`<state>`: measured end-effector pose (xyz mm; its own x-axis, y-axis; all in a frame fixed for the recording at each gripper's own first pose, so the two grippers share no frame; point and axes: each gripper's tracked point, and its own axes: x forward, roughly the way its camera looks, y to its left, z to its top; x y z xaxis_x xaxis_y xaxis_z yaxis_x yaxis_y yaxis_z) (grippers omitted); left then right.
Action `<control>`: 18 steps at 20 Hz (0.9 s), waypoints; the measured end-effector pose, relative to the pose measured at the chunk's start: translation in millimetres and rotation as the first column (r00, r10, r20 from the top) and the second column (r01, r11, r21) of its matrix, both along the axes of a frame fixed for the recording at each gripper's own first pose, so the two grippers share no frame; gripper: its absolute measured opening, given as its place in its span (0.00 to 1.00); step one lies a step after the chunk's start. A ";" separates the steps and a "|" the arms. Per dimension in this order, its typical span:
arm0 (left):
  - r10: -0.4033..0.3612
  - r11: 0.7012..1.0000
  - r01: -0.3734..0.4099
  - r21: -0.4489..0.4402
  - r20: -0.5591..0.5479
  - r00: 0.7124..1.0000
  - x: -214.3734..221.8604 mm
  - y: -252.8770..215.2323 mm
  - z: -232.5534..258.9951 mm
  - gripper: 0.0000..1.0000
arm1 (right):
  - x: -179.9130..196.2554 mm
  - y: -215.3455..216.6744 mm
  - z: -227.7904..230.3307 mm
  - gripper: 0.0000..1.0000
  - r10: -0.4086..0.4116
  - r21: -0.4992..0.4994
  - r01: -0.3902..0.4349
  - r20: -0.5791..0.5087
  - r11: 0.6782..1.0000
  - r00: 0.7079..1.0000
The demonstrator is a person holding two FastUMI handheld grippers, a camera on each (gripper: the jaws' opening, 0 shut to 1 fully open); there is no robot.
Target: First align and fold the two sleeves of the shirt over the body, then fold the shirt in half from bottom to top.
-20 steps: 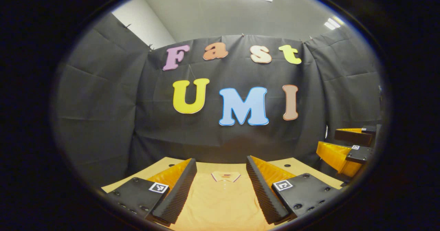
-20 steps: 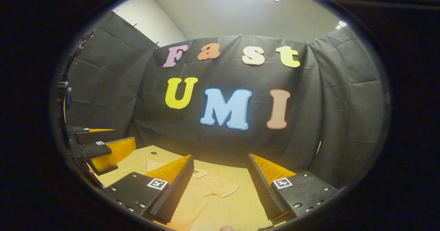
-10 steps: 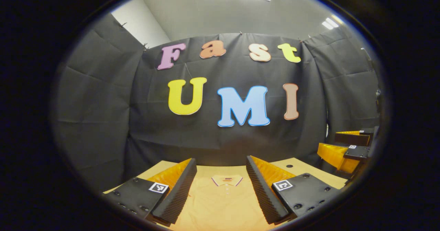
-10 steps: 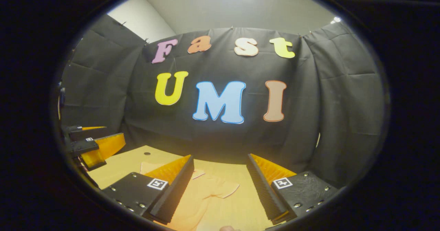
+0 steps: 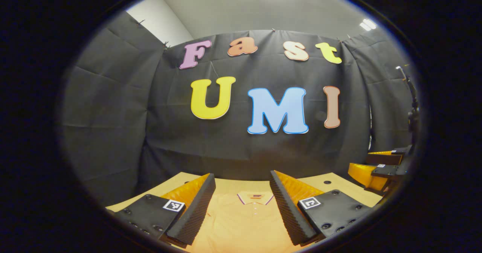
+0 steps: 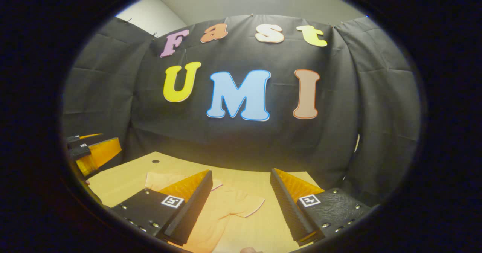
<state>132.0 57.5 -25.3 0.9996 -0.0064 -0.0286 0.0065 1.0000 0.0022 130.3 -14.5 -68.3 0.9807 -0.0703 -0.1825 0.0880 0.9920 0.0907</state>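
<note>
Low in the left gripper view, the left gripper (image 5: 241, 204) is spread over the shirt (image 5: 241, 226), whose collar (image 5: 256, 197) now sits a bit right of centre. The right gripper (image 6: 241, 204), spread too, has tipped down toward the sleeve (image 6: 246, 204) on the table (image 6: 128, 174). I judge no fold is started.
</note>
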 end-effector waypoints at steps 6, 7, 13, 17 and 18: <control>-0.011 1.000 0.011 0.012 0.023 1.000 31.3 11.7 2.7 0.96 | 58.8 -12.7 -55.7 0.96 -0.038 0.034 0.042 -0.106 0.999 0.994; -0.020 1.000 0.019 0.019 0.025 0.999 36.9 13.9 3.4 0.96 | 68.4 -14.7 -65.6 0.96 -0.047 0.023 0.050 -0.126 0.998 0.991; -0.059 0.998 0.058 0.016 0.003 0.998 62.2 30.4 -3.6 0.96 | 120.8 -16.6 -140.1 0.96 -0.064 0.002 0.067 -0.271 0.998 0.960; -0.058 0.998 0.058 0.021 -0.020 0.998 74.4 47.6 -10.7 0.94 | 141.6 -19.9 -186.9 0.96 -0.084 0.021 0.099 -0.378 0.995 0.922; -0.058 0.998 0.059 0.023 -0.029 0.998 76.5 51.2 -14.5 0.95 | 145.3 -20.2 -195.3 0.96 -0.087 0.026 0.106 -0.396 0.994 0.914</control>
